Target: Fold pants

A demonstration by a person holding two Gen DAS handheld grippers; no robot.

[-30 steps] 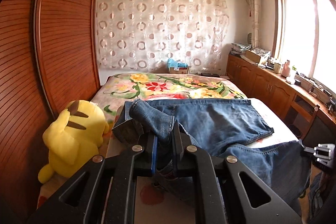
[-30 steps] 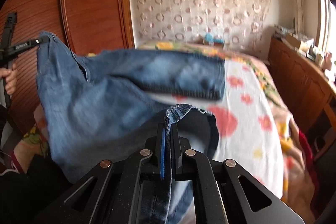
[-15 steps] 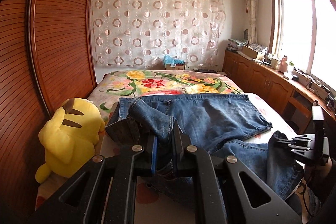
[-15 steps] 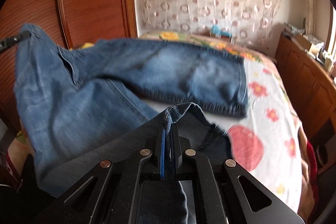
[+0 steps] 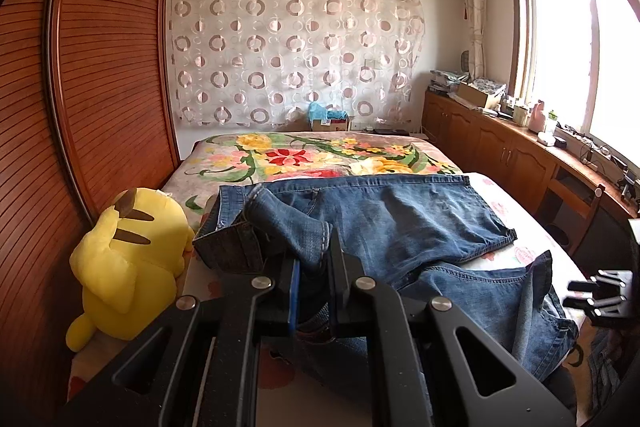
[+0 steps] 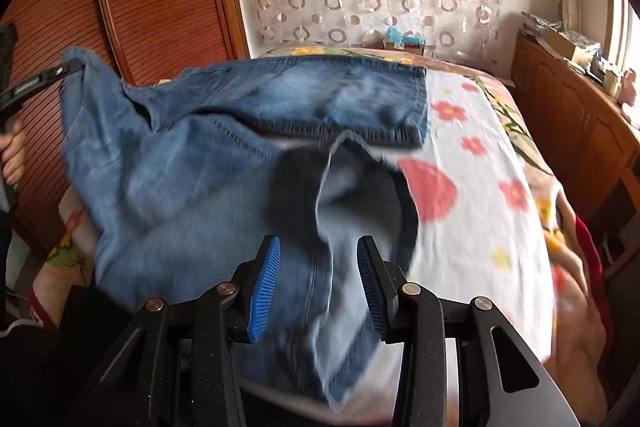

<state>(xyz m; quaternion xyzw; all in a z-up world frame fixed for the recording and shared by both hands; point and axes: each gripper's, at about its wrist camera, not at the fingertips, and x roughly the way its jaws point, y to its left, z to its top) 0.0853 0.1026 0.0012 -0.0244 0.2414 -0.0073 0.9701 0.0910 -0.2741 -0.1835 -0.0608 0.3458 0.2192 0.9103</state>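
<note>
bed (image 5: 516, 215) fills the room centre, floral blanket (image 5: 320, 159) over the far half, white flowered sheet (image 6: 472, 211) on the near half. wooden slatted wardrobe (image 5: 100, 79) runs along the left side, circle-pattern curtain (image 5: 292, 47) on the back wall, low wooden cabinets (image 5: 500, 151) under the window at right

jeans (image 5: 380, 219) lie spread across the near half of the bed, one leg flat and stretched toward the right edge, the other leg nearer the camera with its hem end drooping off the bed's near right corner. waistband end bunched and lifted at the left

yellow plush toy (image 5: 128, 259) sits on the bed's left edge, just beside the lifted waistband

left gripper (image 5: 314, 267) is clamped on the jeans waistband fold, denim pinched between the pads, cloth raised off the sheet. in the right wrist view same gripper (image 6: 60, 71) shows at far left holding that corner up, a hand (image 6: 14, 155) below it

right gripper (image 6: 316, 279) has just been opening, blue pads apart, the leg hem sits loose between them and is blurred, pads not pressing on it. seen from the left wrist view it sits at the far right edge (image 5: 600, 291), beside the drooping hem
</note>
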